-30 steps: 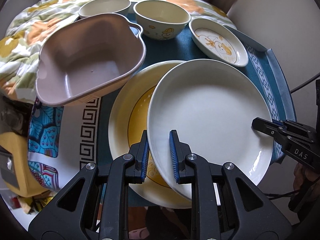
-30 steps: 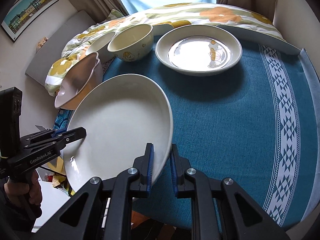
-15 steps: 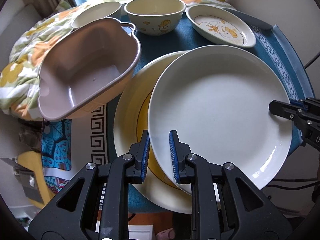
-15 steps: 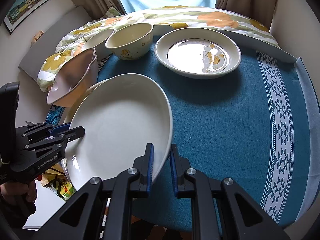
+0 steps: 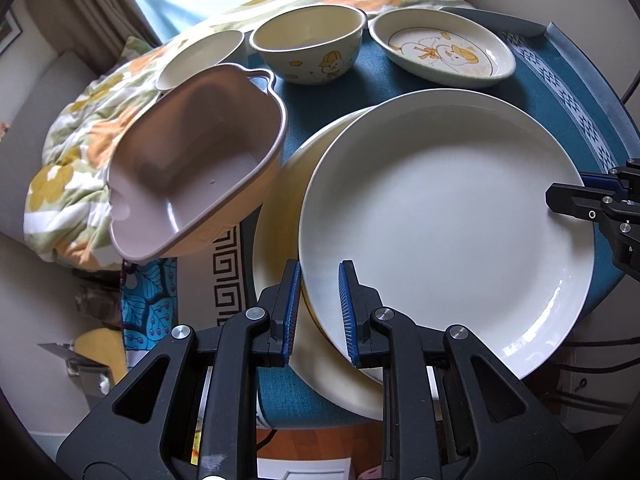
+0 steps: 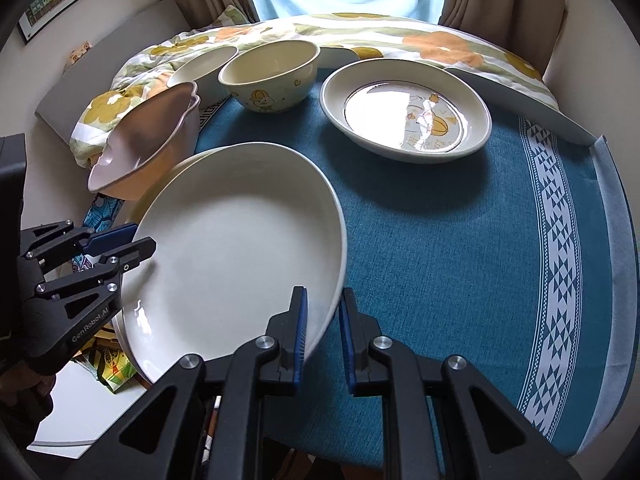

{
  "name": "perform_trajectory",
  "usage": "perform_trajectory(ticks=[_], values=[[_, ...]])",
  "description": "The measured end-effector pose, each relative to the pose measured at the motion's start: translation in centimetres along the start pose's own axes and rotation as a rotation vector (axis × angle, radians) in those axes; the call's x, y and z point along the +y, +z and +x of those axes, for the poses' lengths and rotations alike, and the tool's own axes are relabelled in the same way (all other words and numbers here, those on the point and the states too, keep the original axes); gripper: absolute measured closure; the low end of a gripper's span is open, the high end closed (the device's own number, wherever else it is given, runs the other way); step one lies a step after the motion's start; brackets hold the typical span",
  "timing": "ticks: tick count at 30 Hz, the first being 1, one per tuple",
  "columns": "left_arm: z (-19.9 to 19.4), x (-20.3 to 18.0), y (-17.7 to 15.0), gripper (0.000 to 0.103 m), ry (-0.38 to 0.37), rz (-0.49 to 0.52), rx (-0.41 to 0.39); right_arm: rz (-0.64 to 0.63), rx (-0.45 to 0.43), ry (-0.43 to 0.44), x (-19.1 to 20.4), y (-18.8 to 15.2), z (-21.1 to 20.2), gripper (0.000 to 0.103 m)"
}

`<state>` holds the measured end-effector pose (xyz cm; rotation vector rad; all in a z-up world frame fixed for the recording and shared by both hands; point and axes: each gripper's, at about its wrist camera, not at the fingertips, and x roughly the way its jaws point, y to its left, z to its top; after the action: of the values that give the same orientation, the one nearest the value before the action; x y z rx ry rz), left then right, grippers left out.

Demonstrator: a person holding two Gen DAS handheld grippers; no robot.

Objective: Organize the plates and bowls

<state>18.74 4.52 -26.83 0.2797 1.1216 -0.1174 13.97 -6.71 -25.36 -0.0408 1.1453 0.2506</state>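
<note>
Rim contact decides this: your left hand-held gripper [image 5: 318, 312] and right hand-held gripper [image 6: 323, 330] each straddle opposite edges of the large round white ceramic plate [image 5: 444, 224], jaws narrowly parted, and you cannot tell whether either still pinches. It lies ahead of both, overlapping the yellow-centred cream plate [image 5: 276, 232] beneath, on the teal-clothed worktop [image 6: 460, 248].

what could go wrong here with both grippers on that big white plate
1. The white plate is pinched only at its thin rim by the left gripper and right gripper; uneven lowering might let it slip.
2. It sits off-centre over the yellow plate, which overhangs the table edge, so extra weight could tip the stack.
3. The tilted pink dish is close by and might get knocked.
</note>
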Motion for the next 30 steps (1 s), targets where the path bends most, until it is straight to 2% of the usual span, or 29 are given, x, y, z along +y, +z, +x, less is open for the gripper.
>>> perform_trajectory(ticks=[11, 23, 30], values=[[-0.3, 0.9, -0.3, 0.086, 0.046, -0.011, -0.01, -0.046, -0.011, -0.013, 1.0, 0.5, 0.5, 0.088], [-0.5, 1.1, -0.4, 0.086, 0.021, -0.021, -0.002, -0.042, -0.012, -0.022, 1.4, 0.3, 0.4, 0.089], [-5.3, 1.6, 0.9, 0.086, 0.026, -0.047, -0.082, -0.003, -0.07, 0.005, 1.2, 1.1, -2.7, 0.088]])
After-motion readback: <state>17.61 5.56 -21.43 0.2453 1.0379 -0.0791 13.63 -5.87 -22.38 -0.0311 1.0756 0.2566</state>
